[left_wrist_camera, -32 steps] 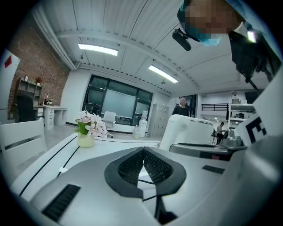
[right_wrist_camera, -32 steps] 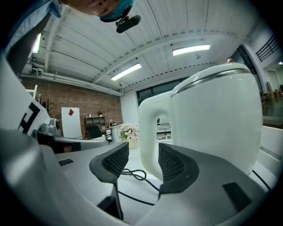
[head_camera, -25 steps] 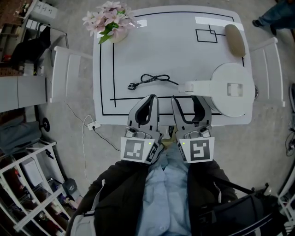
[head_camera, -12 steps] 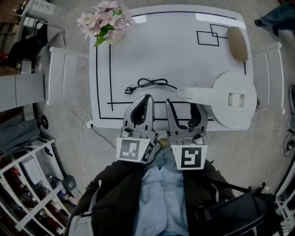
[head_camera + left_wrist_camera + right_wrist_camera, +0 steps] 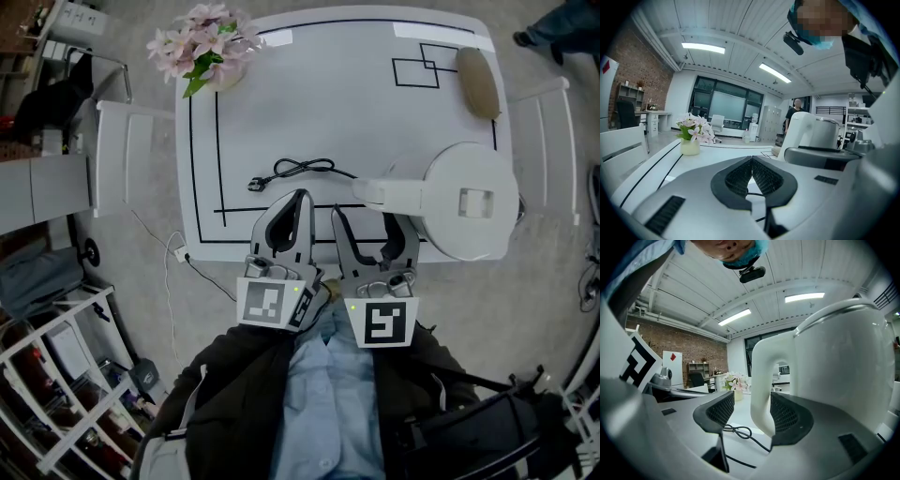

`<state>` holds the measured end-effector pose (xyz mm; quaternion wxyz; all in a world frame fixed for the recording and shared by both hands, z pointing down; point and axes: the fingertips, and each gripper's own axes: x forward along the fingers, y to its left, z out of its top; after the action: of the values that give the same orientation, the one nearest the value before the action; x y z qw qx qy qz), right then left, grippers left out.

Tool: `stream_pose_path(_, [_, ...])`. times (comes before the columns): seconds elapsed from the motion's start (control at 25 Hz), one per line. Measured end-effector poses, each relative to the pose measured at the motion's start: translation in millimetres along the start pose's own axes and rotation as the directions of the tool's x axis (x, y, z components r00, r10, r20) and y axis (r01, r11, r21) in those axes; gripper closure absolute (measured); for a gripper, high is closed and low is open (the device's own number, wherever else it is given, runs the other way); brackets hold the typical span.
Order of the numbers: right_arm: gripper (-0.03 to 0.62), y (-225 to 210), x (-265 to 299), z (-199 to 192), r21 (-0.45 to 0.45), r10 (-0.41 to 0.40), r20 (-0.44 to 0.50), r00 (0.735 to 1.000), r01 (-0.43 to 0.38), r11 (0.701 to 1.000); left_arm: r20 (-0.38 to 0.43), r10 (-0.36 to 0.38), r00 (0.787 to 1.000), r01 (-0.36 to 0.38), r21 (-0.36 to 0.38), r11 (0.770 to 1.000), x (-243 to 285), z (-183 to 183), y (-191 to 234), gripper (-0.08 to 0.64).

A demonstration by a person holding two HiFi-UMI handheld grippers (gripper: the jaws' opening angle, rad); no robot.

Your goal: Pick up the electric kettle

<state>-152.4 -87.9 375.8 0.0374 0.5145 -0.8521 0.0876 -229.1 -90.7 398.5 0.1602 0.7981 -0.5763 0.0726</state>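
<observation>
Kettle sat at bench near-right corner, seen top-down, so body hid under lid. Cable end was lost behind right gripper. Its jaws had just been opening and stood wide, kettle handle between them, not squeezed. Left gripper was clenched, nothing in it.

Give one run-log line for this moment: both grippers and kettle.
left gripper: shut, empty | right gripper: open, jaws just opening, kettle handle between | electric kettle: on table
</observation>
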Motion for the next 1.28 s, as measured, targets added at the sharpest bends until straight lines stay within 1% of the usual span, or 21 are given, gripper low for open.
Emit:
stream_pose_path(0.32, [0.364,-6,-19,-2,-0.004,-0.021,0.002,1.0,0.021,1.0,0.011,-0.017,1.0,0.017,0.022,1.0,-10,2,-15,0.555])
stream_pose_path(0.44, [0.364,-10,-26,4,0.001,-0.04,0.027,0.999,0.04,0.999,0.015,-0.028,0.999,0.027,0.03,0.999,-14,4,-21,0.555])
stream_pose_path(0.8, [0.364,-34,-46,5,0.022,-0.108,0.035,0.994,0.107,0.994,0.021,-0.057,0.998,0.056,0.049,0.997,-18,4,-38,0.555])
stream_pose_path(0.92, [0.364,-33,-49,7,0.038,-0.102,0.051,0.993,0.101,0.994,0.02,-0.065,0.998,0.063,0.054,0.997,-18,4,-43,0.555])
stream_pose_path(1.12, [0.364,-24,-46,10,0.029,-0.053,0.065,0.996,0.051,0.998,0.021,-0.07,0.997,0.069,0.055,0.996,-16,6,-50,0.555])
stream_pose_path(1.28, [0.364,-22,-37,13,0.027,-0.053,0.064,0.997,0.051,0.998,0.018,-0.058,0.998,0.057,0.066,0.996,-19,7,-48,0.555])
